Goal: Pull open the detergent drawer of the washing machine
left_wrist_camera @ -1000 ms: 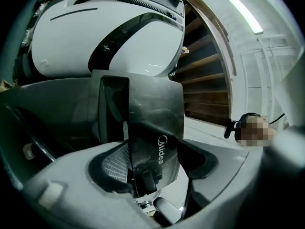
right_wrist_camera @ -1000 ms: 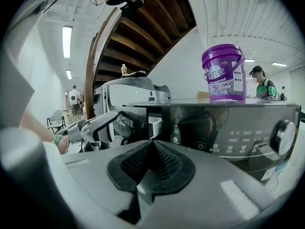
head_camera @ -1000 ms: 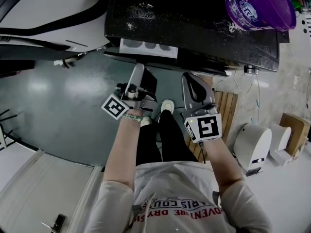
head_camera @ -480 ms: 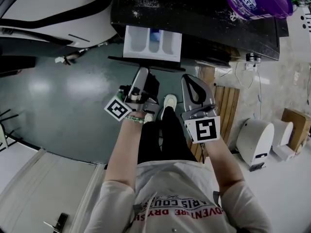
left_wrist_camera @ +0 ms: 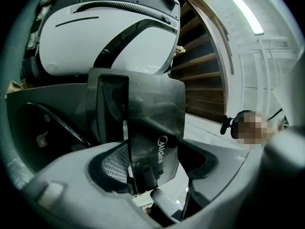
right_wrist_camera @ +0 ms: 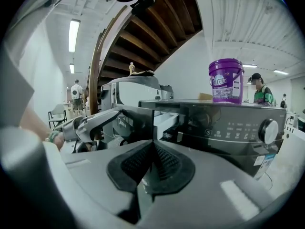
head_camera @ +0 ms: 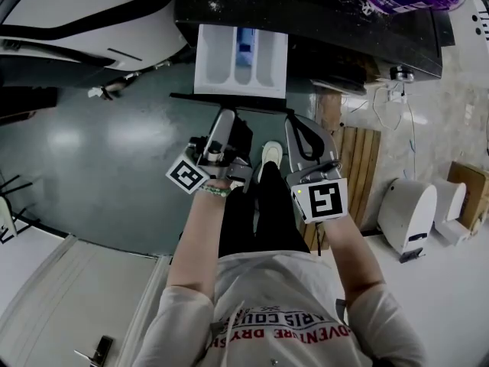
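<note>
Dark washing machine (head_camera: 328, 21) across the top of the head view. Sticking well out of its front, toward the person: white detergent drawer (head_camera: 221, 67), compartments showing. Probably light, stiff plastic on slides; liable to bind if tugged crooked, so better drawn straight. Best taken by the dark front panel (head_camera: 229, 102), near its middle. Left gripper (head_camera: 224, 115) pinching that panel, jaws wide across it. Right gripper (head_camera: 299, 128) pressed together, empty, just beside.
</note>
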Tool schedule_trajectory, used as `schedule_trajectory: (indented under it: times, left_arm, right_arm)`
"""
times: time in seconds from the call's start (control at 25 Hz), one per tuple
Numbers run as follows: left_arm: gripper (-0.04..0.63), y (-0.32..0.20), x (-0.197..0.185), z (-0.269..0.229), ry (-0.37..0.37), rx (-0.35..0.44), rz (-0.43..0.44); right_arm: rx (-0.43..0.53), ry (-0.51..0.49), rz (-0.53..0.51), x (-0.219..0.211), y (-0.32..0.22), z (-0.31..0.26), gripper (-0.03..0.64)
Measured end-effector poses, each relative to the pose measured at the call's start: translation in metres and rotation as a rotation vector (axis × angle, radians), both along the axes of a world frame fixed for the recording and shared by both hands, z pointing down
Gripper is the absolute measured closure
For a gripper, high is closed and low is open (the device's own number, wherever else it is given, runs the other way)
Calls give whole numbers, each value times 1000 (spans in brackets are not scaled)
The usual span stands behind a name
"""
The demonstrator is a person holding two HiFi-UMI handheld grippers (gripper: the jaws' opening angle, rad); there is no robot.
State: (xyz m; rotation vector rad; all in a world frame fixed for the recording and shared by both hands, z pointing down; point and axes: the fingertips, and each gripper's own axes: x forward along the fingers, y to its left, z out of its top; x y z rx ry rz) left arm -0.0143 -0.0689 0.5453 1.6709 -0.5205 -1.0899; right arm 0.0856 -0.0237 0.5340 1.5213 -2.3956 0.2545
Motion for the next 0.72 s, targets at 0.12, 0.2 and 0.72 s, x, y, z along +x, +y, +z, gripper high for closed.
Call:
schedule_trajectory:
  times: [0.12,0.2,0.72]
  left_arm:
    - [287,9,-2,1,2,2,6]
    - [287,15,-4,1,3,2,8]
    - [409,31,-11,23,-119,-126,28]
  right_arm:
    - [-5,-17,0,-5,7,0,617]
    - [-6,-14,-9,-7,13,2,617]
    - [0,8,42,-3,38,0,617]
